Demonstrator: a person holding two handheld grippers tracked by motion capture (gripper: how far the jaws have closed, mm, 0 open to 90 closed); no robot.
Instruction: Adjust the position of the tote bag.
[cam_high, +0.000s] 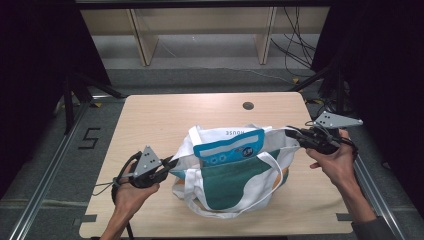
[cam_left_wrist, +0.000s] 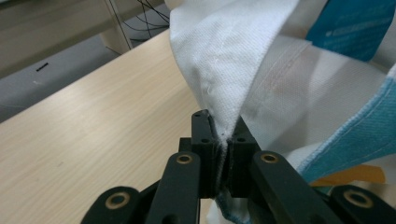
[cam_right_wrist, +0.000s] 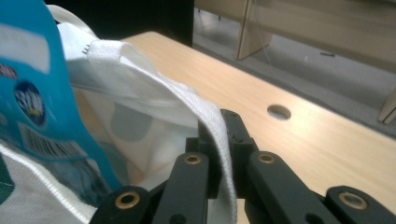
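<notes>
A white canvas tote bag (cam_high: 235, 180) with a teal panel and white handles rests on the light wooden table (cam_high: 165, 115). A blue packet (cam_high: 230, 147) stands out of its mouth. My left gripper (cam_high: 172, 162) is shut on the bag's left rim; in the left gripper view the white fabric (cam_left_wrist: 224, 70) is pinched between the jaws of the left gripper (cam_left_wrist: 223, 135). My right gripper (cam_high: 290, 133) is shut on the bag's right rim. In the right gripper view the woven white edge (cam_right_wrist: 187, 100) runs between the jaws of the right gripper (cam_right_wrist: 219, 130), beside the blue packet (cam_right_wrist: 32, 88).
A round cable hole (cam_high: 248, 105) sits near the table's far edge, also seen as the hole (cam_right_wrist: 279, 112) in the right gripper view. Wooden shelf legs (cam_high: 142, 40) and cables (cam_high: 295, 45) stand on the floor beyond. Metal rails (cam_high: 45, 175) flank the table.
</notes>
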